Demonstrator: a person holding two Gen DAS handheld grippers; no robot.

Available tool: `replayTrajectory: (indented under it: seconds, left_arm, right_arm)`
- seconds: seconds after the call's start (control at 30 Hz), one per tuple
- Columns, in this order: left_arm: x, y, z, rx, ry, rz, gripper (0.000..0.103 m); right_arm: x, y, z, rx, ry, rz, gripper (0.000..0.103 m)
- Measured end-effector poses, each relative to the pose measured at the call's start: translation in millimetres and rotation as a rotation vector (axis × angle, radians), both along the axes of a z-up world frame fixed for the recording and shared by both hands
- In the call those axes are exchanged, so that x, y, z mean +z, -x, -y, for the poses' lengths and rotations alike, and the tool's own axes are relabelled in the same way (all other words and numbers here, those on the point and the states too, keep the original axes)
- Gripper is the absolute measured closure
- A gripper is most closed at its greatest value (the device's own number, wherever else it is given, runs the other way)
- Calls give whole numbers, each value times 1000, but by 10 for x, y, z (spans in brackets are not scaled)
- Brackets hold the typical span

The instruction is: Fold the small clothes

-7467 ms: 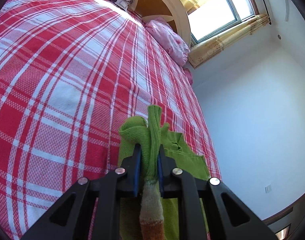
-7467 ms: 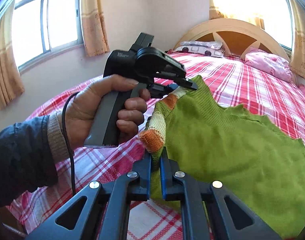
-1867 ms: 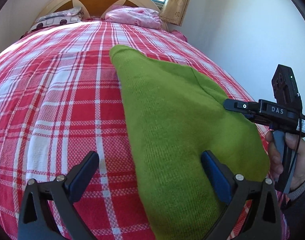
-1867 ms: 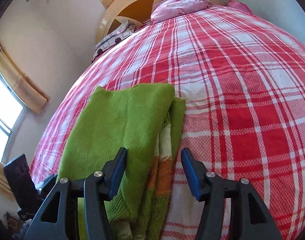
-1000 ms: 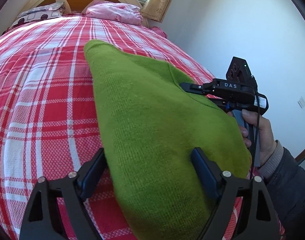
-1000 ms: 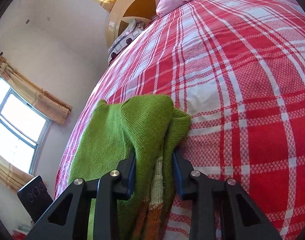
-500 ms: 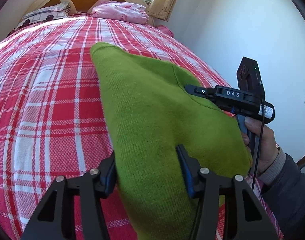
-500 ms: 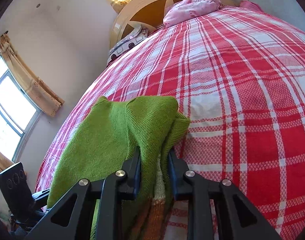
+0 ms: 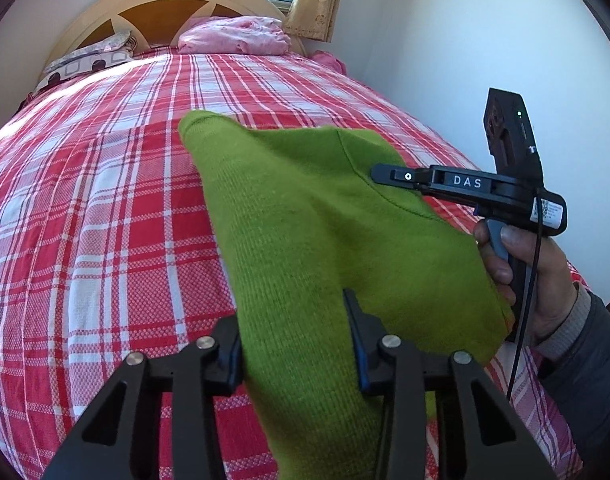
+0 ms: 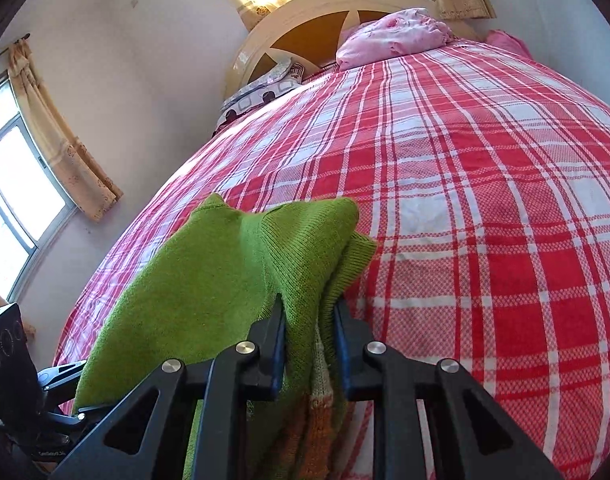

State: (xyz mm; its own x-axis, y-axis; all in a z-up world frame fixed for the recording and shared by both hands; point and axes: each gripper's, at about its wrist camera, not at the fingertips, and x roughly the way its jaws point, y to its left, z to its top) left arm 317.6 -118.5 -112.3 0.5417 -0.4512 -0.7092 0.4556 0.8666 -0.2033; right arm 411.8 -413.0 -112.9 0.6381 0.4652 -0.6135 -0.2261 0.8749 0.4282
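A small green knitted sweater lies folded on the red plaid bed, its near end lifted. The jaws of my left gripper are closing, and the pads press a thick fold of its near edge. My right gripper is shut on the sweater's bunched side, where an orange and cream striped cuff hangs between the fingers. In the left wrist view the right gripper reaches over the sweater's right edge, held by a person's hand. Part of the left gripper's body shows at bottom left in the right wrist view.
A pink pillow and a patterned pillow lie against the curved wooden headboard at the far end. A white wall runs close along the bed's right side. Curtained windows stand on the other side.
The left jaws have narrowed from wide apart to pinching a fold of the sweater. Both grippers have risen a little, lifting the sweater's near end. The right jaws closed slightly tighter.
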Motion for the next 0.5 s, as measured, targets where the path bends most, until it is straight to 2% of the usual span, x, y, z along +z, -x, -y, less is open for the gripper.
replayTrajectory:
  seconds: [0.5]
  left_arm:
    - [242,434,-356,18,28,37,62]
  right_arm:
    - [229,491,-425,60,-48,58,82]
